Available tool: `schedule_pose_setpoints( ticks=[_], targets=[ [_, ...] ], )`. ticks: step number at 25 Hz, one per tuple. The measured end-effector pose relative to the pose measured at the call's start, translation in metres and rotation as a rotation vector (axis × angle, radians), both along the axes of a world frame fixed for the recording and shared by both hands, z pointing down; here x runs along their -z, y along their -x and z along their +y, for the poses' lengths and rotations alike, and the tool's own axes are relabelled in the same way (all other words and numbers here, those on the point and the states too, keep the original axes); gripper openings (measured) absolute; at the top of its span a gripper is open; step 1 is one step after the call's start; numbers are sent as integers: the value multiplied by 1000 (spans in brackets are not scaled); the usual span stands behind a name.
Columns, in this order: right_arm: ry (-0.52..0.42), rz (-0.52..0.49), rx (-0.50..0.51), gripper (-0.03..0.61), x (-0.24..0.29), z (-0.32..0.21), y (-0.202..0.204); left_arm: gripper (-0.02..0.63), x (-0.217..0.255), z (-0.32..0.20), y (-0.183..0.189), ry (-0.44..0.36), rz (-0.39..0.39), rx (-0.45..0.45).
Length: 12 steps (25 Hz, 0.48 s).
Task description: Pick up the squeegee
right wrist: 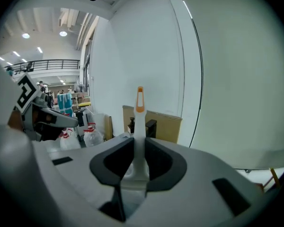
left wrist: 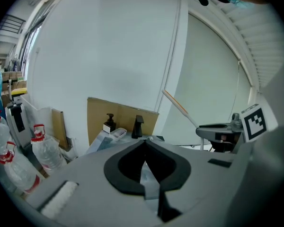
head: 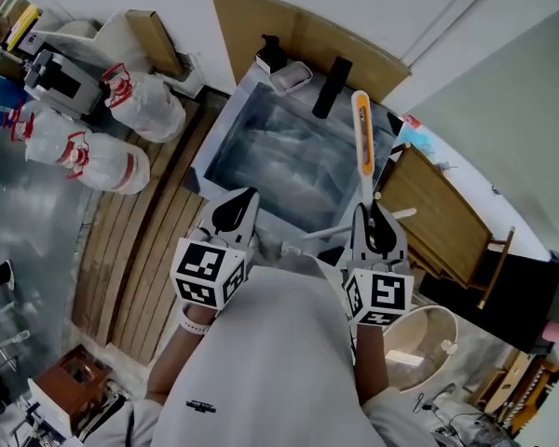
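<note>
White plastic squeegee (head: 361, 142) (right wrist: 139, 111) with a slim orange-tipped handle, judged light, stiff and rather slick, best gripped low on the shaft by the blade head, clamped just there in the right gripper (head: 371, 223) (right wrist: 138, 151) above the near right corner of the steel sink (head: 261, 156), left gripper (head: 235, 210) (left wrist: 145, 144) closed and empty above its near rim.

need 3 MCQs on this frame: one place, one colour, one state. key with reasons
1. The black faucet stands:
A) on the sink's far rim
B) down in the sink's basin
C) on top of the cardboard

2. The end of the squeegee handle is:
A) blue
B) orange
C) black

3. The right gripper is:
A) open and empty
B) shut on nothing
C) shut on the squeegee

Key:
1 A, it stands upright at the rim just before the cardboard.
2 B, an orange loop tops the white handle.
3 C, the right gripper view shows both pads against the handle.
</note>
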State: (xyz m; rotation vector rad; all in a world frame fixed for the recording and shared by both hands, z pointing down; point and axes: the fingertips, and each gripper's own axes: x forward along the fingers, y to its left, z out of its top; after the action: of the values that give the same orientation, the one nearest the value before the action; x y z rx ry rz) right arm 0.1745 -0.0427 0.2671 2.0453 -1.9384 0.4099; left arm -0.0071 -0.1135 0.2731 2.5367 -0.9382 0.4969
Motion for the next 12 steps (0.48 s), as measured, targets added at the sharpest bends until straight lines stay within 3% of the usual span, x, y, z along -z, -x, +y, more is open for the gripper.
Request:
schedule_pose_setpoints(
  ticks=[12],
  targets=[
    [-7, -29, -39, 64, -3, 12, -3, 5, 4, 7, -1, -6, 7, -1]
  ],
)
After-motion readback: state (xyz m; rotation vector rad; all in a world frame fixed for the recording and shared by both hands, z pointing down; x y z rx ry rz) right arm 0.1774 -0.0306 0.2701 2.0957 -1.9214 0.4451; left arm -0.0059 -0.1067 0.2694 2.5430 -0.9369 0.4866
